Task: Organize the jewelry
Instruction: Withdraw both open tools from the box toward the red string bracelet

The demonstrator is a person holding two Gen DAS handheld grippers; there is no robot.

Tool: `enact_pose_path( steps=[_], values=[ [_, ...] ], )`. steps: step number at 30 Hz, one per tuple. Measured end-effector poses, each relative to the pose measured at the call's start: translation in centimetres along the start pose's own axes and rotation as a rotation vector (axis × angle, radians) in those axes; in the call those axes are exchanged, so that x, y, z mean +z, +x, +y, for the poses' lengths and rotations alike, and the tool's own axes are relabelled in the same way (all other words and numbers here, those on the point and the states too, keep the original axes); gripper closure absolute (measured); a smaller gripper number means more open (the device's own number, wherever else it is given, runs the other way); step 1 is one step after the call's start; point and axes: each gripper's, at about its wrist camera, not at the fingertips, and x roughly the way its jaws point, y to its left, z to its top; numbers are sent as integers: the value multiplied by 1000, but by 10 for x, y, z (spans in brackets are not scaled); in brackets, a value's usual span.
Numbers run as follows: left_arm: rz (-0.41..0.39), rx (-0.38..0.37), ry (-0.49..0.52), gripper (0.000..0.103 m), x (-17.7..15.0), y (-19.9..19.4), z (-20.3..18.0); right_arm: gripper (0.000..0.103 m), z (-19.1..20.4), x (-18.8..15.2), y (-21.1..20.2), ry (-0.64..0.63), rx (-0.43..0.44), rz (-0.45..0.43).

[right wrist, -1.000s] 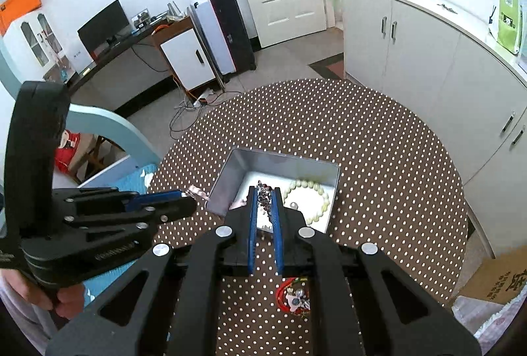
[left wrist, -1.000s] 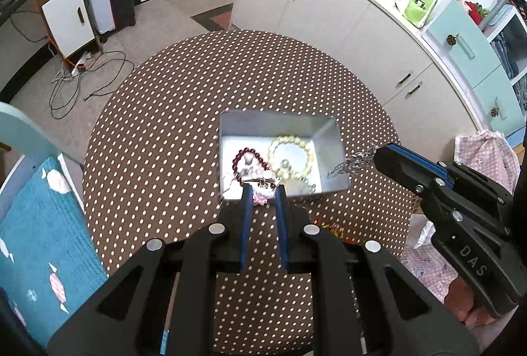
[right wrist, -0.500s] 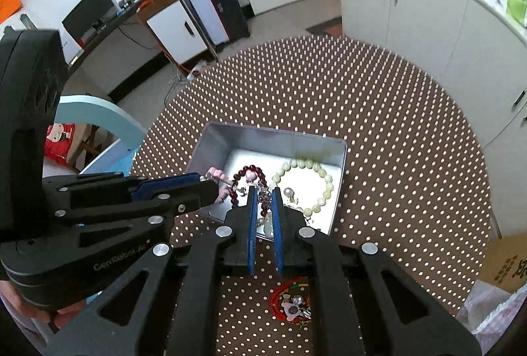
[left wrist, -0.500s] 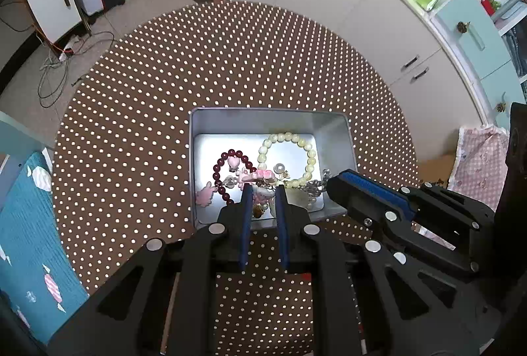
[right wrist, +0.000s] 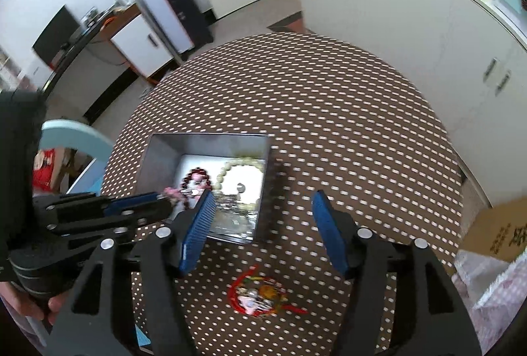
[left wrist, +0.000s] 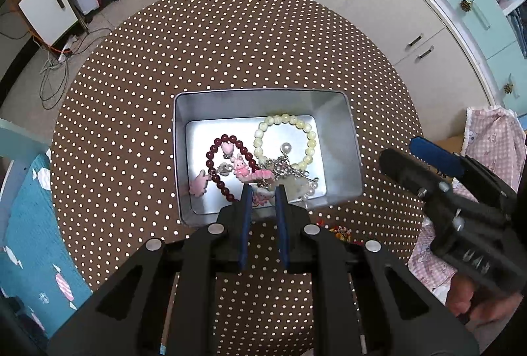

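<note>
Left wrist view: the left gripper (left wrist: pixel 263 191) is held over the near wall of the metal tin (left wrist: pixel 352 155), which sits around the middle of the counter (left wrist: pixel 131 92). Its jaws are nearly closed on a pink charm piece (left wrist: pixel 260 176), pinched right at the tips, with the rest of it draped onto the tin floor. Already in the tin: a dark red bead bracelet (left wrist: pixel 212 151), a pale bead bracelet (left wrist: pixel 311 138) and a silver chain (left wrist: pixel 283 168), all tangled close together. The right gripper (left wrist: pixel 425 155) is seen off the tin's right side, above the counter's right edge.

Right wrist view (pretty blurry): the right gripper (right wrist: pixel 263 207) is spread wide with nothing held. A red string bracelet (right wrist: pixel 260 291) is lying on the counter near its front edge, just outside the tin (right wrist: pixel 164 155). The left gripper (right wrist: pixel 158 202) is reaching in over the tin's left wall.

To get this step done well, the pink piece should probably be lowered fully inside before it's released, so nothing gets hung over the wall. The red string bracelet looks like what's left, and it's best grabbed by the cord, not the charms.
</note>
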Motion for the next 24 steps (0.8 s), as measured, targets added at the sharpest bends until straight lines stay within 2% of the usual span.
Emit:
enact_pose_path(
  steps=[3, 4, 5, 6, 17, 20, 24],
  values=[
    [-14, 8, 19, 86, -7, -6, -5, 39, -9, -7, -13, 23, -16, -23],
    [-17, 12, 23, 82, -9, -8, -5, 38, -10, -9, -16, 25, -21, -28],
    [-25, 17, 28, 73, -12, -8, -6, 37, -10, -12, -20, 29, -26, -33],
    [-31, 27, 32, 71, -14, -9, -6, 37, -11, -16, -25, 37, -30, -40],
    [-72, 18, 63, 71, -46, -35, -19, 33, -6, -51, -55, 58, -58, -75],
    [-70, 10, 75, 64, -61, -36, -23, 32, -5, -63, -59, 65, -73, -75],
    [-32, -15, 75, 63, -85, -31, -24, 31, -4, -80, -59, 79, -96, -52]
  ],
)
